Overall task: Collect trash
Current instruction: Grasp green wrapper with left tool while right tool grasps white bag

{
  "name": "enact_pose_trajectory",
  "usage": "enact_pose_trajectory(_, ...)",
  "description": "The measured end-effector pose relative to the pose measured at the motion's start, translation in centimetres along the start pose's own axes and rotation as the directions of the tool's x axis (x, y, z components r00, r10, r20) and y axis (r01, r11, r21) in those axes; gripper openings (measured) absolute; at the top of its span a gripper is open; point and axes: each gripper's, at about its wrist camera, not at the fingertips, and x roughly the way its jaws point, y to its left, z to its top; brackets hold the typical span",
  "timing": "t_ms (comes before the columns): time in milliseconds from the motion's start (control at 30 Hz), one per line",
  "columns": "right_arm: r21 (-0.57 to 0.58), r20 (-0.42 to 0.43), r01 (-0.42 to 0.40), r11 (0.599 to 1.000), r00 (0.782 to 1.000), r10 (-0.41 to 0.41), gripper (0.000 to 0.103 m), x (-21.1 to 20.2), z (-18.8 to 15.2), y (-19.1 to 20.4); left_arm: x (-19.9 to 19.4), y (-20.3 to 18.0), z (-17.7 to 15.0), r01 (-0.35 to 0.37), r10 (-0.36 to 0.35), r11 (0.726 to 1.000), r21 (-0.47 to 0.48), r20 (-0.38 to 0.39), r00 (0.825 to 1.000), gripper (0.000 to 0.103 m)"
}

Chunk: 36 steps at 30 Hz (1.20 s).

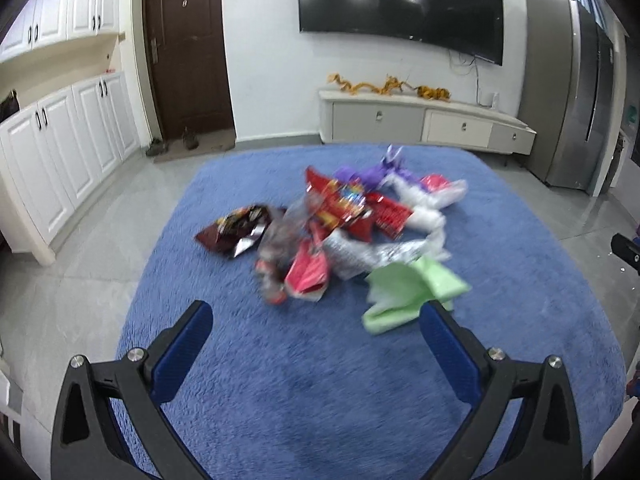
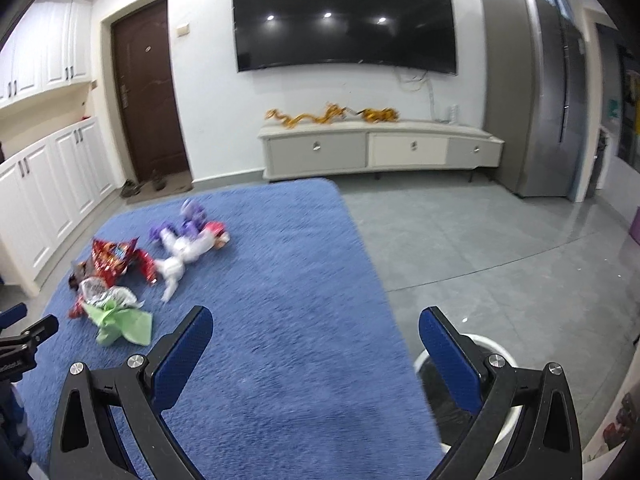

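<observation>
A pile of trash point(image 1: 332, 232) lies on a blue rug point(image 1: 320, 380): red snack wrappers, a dark chip bag point(image 1: 236, 232), silver foil, white and purple plastic, and a green paper point(image 1: 404, 296). My left gripper point(image 1: 316, 320) is open and empty, just short of the pile, its right finger beside the green paper. My right gripper point(image 2: 316, 324) is open and empty over the rug's right part. The pile point(image 2: 120, 276) lies to its left. A white bin with a black liner point(image 2: 452, 396) stands on the floor behind its right finger.
Grey tile floor point(image 2: 480, 248) surrounds the rug. White cabinets point(image 1: 60, 152) line the left wall, a brown door point(image 1: 188, 52) is behind, a low TV console point(image 2: 380, 148) under a wall TV, and a steel fridge point(image 2: 536, 96) at the right.
</observation>
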Motion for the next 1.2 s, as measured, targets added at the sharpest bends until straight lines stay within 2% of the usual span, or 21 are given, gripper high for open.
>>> enact_pose_trajectory(200, -0.043, -0.045, -0.047, 0.998, 0.998, 0.045, 0.103, 1.7, 0.2, 1.6, 1.2, 2.5, 0.1, 0.049, -0.052, 0.997, -0.057, -0.048, 0.997, 0.103)
enact_pose_trajectory(300, -0.058, -0.066, -0.068, 0.996, 0.996, 0.064, 0.103, 2.7, 0.3, 2.4, 1.6, 2.5, 0.6, 0.137, -0.142, 0.988, -0.074, -0.072, 0.987, 0.097)
enact_pose_trajectory(367, -0.066, -0.084, -0.079, 0.995, 0.994, 0.073, 0.103, 3.5, 0.2, 2.8, 1.9, 1.8, 0.9, 0.210, -0.216, 0.975, -0.072, -0.090, 0.972, 0.088)
enact_pose_trajectory(433, -0.068, -0.099, -0.090, 0.994, 0.992, 0.083, 0.103, 4.1, 0.2, 3.0, 2.3, 1.0, 0.9, 0.264, -0.271, 0.962, -0.074, -0.108, 0.957, 0.084)
enact_pose_trajectory(533, -0.075, -0.120, -0.116, 0.990, 0.987, 0.107, 0.103, 5.3, 0.4, 3.6, 2.9, -0.4, 1.3, 0.338, -0.347, 0.937, -0.082, -0.131, 0.929, 0.083)
enact_pose_trajectory(667, -0.094, -0.135, -0.157, 0.983, 0.980, 0.144, 0.096, 6.4, 1.1, 4.5, 4.0, -1.8, 2.0, 0.359, -0.370, 0.928, -0.094, -0.153, 0.916, 0.082)
enact_pose_trajectory(700, -0.088, -0.144, -0.184, 0.979, 0.975, 0.170, 0.092, 6.9, 1.3, 4.7, 4.4, -1.8, 2.1, 0.358, -0.371, 0.928, -0.104, -0.163, 0.914, 0.082)
enact_pose_trajectory(800, -0.073, -0.169, -0.246, 0.966, 0.958, 0.231, 0.082, 8.2, 1.8, 5.5, 6.0, -1.9, 2.7, 0.361, -0.384, 0.922, -0.142, -0.202, 0.901, 0.072)
enact_pose_trajectory(867, -0.072, -0.191, -0.284, 0.956, 0.945, 0.266, 0.076, 9.4, 2.1, 6.3, 6.7, -1.8, 2.5, 0.355, -0.381, 0.923, -0.149, -0.218, 0.898, 0.066)
enact_pose_trajectory(933, -0.072, -0.212, -0.319, 0.945, 0.931, 0.298, 0.069, 10.5, 2.4, 7.1, 7.2, -1.7, 2.3, 0.368, -0.398, 0.915, -0.163, -0.231, 0.888, 0.062)
enact_pose_trajectory(1033, -0.076, -0.243, -0.373, 0.925, 0.906, 0.346, 0.059, 12.7, 2.8, 8.6, 7.5, -1.7, 2.1, 0.390, -0.424, 0.904, -0.176, -0.243, 0.873, 0.050)
enact_pose_trajectory(1200, -0.088, -0.300, -0.446, 0.891, 0.864, 0.404, 0.049, 16.3, 3.0, 11.3, 7.5, -2.1, 1.4, 0.397, -0.428, 0.903, -0.166, -0.249, 0.869, 0.046)
